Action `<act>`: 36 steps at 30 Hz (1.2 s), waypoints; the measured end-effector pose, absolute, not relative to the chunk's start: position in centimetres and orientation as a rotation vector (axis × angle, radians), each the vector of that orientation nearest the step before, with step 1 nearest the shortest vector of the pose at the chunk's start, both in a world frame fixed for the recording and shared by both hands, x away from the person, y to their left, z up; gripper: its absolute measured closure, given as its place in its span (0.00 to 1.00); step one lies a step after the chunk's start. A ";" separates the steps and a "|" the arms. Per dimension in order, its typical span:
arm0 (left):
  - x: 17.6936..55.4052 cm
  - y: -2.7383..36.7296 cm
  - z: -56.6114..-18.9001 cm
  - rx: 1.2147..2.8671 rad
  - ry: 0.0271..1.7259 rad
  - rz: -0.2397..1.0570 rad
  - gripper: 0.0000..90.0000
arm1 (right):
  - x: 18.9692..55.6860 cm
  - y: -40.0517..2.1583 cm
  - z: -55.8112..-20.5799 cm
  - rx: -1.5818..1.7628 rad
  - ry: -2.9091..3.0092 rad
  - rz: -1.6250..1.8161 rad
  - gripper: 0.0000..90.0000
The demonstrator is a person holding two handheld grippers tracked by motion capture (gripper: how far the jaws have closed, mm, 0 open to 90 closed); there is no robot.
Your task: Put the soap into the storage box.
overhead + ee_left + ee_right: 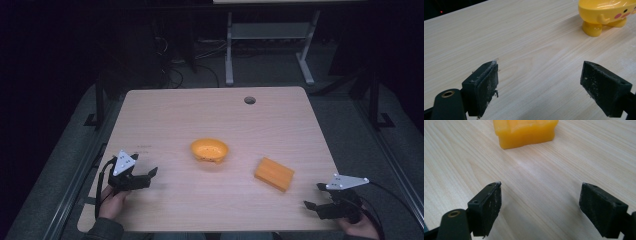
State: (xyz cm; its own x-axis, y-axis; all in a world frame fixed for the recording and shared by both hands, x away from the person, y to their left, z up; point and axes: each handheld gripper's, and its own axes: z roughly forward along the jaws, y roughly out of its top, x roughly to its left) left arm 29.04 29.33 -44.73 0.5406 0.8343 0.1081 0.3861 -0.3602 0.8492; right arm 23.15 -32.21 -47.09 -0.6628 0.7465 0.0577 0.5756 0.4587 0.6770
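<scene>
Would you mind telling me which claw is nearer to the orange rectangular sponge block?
Right. The right claw sits just right of the orange rectangular sponge block, nearer the person; the left claw is across the table, left of it.

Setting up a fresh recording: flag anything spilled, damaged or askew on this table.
Nothing stands out. The yellow duck-faced bowl stands upright and looks empty; the orange sponge block lies flat, apart from it. Both hand-held grippers, left and right, are open and hold nothing.

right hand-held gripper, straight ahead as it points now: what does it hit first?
Probably the orange block. The right hand-held gripper has its jaws open over bare table, and the block lies ahead, slightly left of centre, nothing between. Depth is unclear, so one jaw might only clip it.
</scene>
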 end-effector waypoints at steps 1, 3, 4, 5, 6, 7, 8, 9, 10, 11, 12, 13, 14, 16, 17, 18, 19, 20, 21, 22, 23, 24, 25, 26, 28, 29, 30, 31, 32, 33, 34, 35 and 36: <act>29.0 29.3 -44.7 1.960 0.989 0.692 0.16 | 23.2 -32.2 -47.1 1.141 2.463 1.001 0.19; 29.1 29.2 -44.8 1.960 0.983 0.698 0.16 | 23.2 -32.1 -47.2 1.140 2.473 0.985 0.19; 29.1 29.2 -44.8 1.961 0.982 0.696 0.16 | 23.3 -32.1 -47.2 1.141 2.479 0.976 0.19; 29.1 29.2 -44.8 1.961 0.982 0.696 0.16 | 23.3 -32.1 -47.2 1.141 2.479 0.976 0.19; 29.1 29.1 -44.8 1.962 0.981 0.696 0.16 | 23.3 -32.0 -47.1 1.137 2.478 0.978 0.19; 29.1 29.1 -44.8 1.964 0.981 0.696 0.16 | 23.3 -31.9 -47.1 1.137 2.478 0.975 0.19; 29.1 29.1 -44.8 1.964 0.980 0.696 0.16 | 23.3 -31.8 -47.0 1.133 2.476 0.974 0.19; 29.1 29.1 -44.8 1.961 0.981 0.697 0.16 | 23.3 -31.7 -46.9 1.120 2.476 0.972 0.19; 29.1 29.1 -44.8 1.957 0.983 0.699 0.16 | 23.3 -31.6 -46.7 1.120 2.476 0.963 0.19; 29.1 29.1 -44.8 1.957 0.983 0.699 0.16 | 23.3 -31.6 -46.7 1.120 2.476 0.963 0.19; 29.1 29.2 -44.7 1.958 0.986 0.700 0.16 | 23.4 -31.5 -46.6 1.112 2.476 0.962 0.19; 29.1 29.2 -44.7 1.958 0.987 0.697 0.16 | 23.5 -31.4 -46.4 1.106 2.482 0.965 0.19; 29.1 29.3 -44.7 1.959 0.987 0.698 0.16 | 23.7 -31.2 -46.2 1.094 2.487 0.959 0.19; 29.0 29.2 -44.7 1.960 0.986 0.699 0.16 | 23.9 -31.0 -46.0 1.078 2.492 0.948 0.19; 29.0 29.2 -44.7 1.958 0.984 0.700 0.16 | 24.1 -30.6 -45.6 1.057 2.503 0.941 0.19; 29.0 29.2 -44.7 1.956 0.983 0.702 0.16 | 24.2 -30.4 -45.5 1.052 2.508 0.939 0.19; 29.0 29.2 -44.7 1.957 0.984 0.700 0.16 | 24.3 -30.3 -45.4 1.053 2.512 0.941 0.19; 29.1 29.2 -44.7 1.957 0.985 0.699 0.16 | 24.4 -30.1 -45.2 1.046 2.518 0.941 0.19; 29.1 29.3 -44.7 1.956 0.987 0.699 0.16 | 24.5 -30.0 -45.1 1.034 2.526 0.930 0.19; 29.1 29.3 -44.7 1.956 0.987 0.699 0.16 | 24.6 -29.8 -45.0 1.029 2.529 0.926 0.19; 29.0 29.3 -44.7 1.955 0.986 0.699 0.16 | 24.7 -29.7 -44.8 1.027 2.532 0.928 0.19; 29.0 29.3 -44.7 1.956 0.984 0.701 0.16 | 24.8 -29.6 -44.7 1.029 2.533 0.931 0.19; 29.0 29.3 -44.7 1.954 0.985 0.700 0.16 | 25.0 -29.5 -44.6 1.023 2.542 0.929 0.19; 29.0 29.3 -44.7 1.953 0.984 0.700 0.16 | 25.1 -29.4 -44.5 1.023 2.547 0.935 0.19; 29.0 29.3 -44.7 1.951 0.981 0.702 0.16 | 25.4 -29.0 -44.2 1.006 2.559 0.922 0.19; 29.0 29.3 -44.7 1.951 0.981 0.702 0.16 | 25.4 -29.0 -44.2 1.006 2.559 0.922 0.19; 29.0 29.3 -44.7 1.950 0.982 0.701 0.16 | 25.6 -28.7 -43.9 0.993 2.575 0.903 0.19; 29.0 29.3 -44.7 1.950 0.982 0.701 0.16 | 25.6 -28.7 -43.9 0.993 2.575 0.903 0.19; 29.0 29.3 -44.7 1.952 0.985 0.701 0.16 | 25.9 -28.4 -43.5 0.988 2.580 0.897 0.18; 29.0 29.3 -44.7 1.952 0.983 0.701 0.16 | 26.1 -28.2 -43.4 0.978 2.582 0.900 0.18; 29.0 29.3 -44.7 1.950 0.983 0.702 0.16 | 26.3 -28.0 -43.3 0.971 2.589 0.894 0.18; 29.0 29.3 -44.7 1.950 0.983 0.702 0.16 | 26.3 -28.0 -43.3 0.971 2.589 0.894 0.18; 29.0 29.3 -44.7 1.948 0.984 0.703 0.16 | 26.5 -27.8 -43.1 0.959 2.596 0.886 0.18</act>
